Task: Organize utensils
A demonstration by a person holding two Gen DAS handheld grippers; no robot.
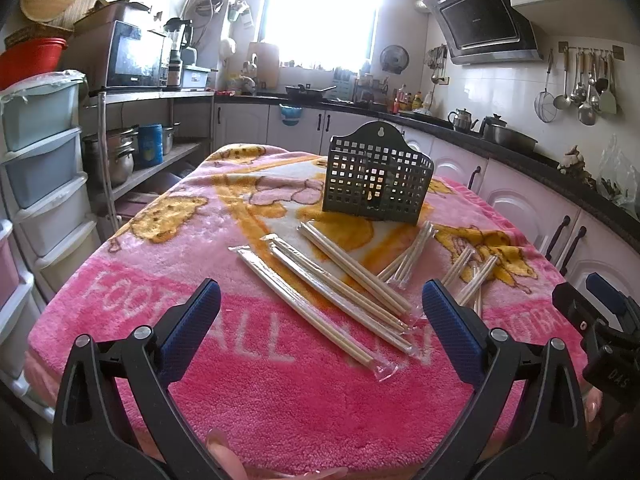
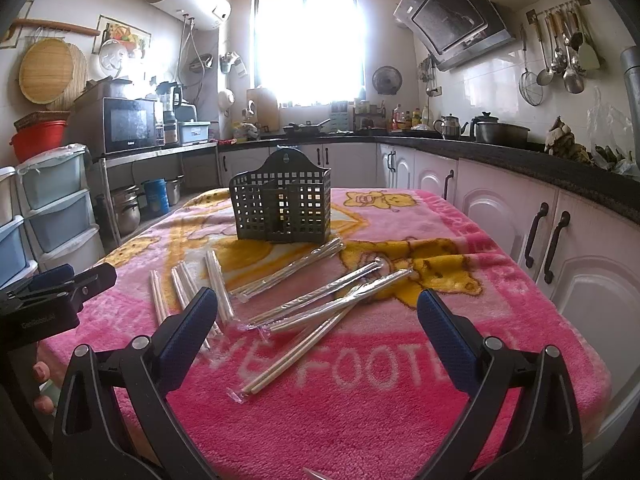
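Both the left claw (image 1: 321, 298) and right claw (image 2: 317, 307) hover wide open, holding nothing. Wrapped chopsticks (image 1: 320, 280) lie scattered just in front of the dark utensil basket (image 1: 376, 176), which stands upright on the pink-blanketed counter (image 1: 280, 400).

Left claw (image 1: 320, 300) and right claw (image 2: 318, 308) both gape wide, holding nothing.

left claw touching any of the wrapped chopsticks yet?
Apart. The left wrist view shows the left claw open above the pink blanket, and the plastic-wrapped wooden chopsticks lie flat between its blue pads with blanket visible on both sides.
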